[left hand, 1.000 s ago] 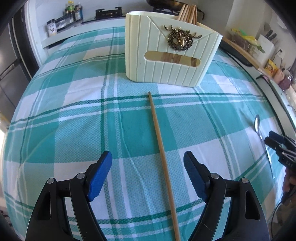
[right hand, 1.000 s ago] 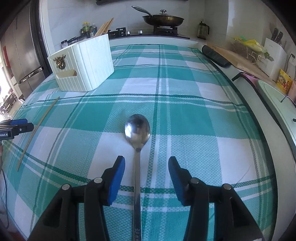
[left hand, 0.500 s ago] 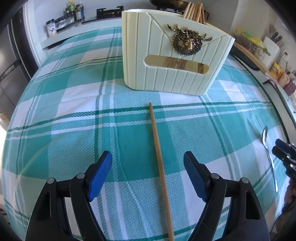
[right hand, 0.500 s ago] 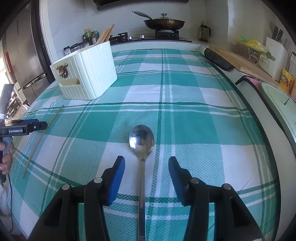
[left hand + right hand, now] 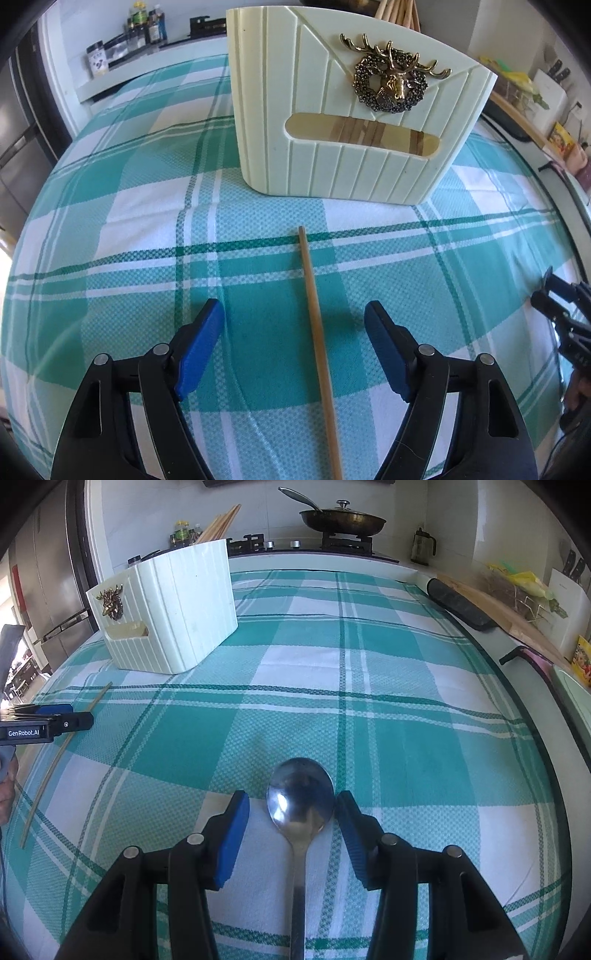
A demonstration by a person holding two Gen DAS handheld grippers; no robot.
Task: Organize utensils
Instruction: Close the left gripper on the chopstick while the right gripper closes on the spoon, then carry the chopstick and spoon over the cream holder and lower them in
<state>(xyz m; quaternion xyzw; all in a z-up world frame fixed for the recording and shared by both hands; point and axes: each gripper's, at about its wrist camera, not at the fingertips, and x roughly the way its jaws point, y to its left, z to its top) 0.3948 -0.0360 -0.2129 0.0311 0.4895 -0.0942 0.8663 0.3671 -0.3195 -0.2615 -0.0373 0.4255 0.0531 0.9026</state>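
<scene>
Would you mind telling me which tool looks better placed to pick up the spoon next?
The right tool. Its open jaws already straddle the spoon on the tablecloth. The left tool, also open, is lined up over the lone chopstick in front of the utensil holder.

A chopstick (image 5: 317, 339) lies between my left jaws, the holder (image 5: 347, 122) beyond it; a spoon (image 5: 300, 812) lies between my right jaws (both on the tabletop (image 5: 388, 709)).
</scene>
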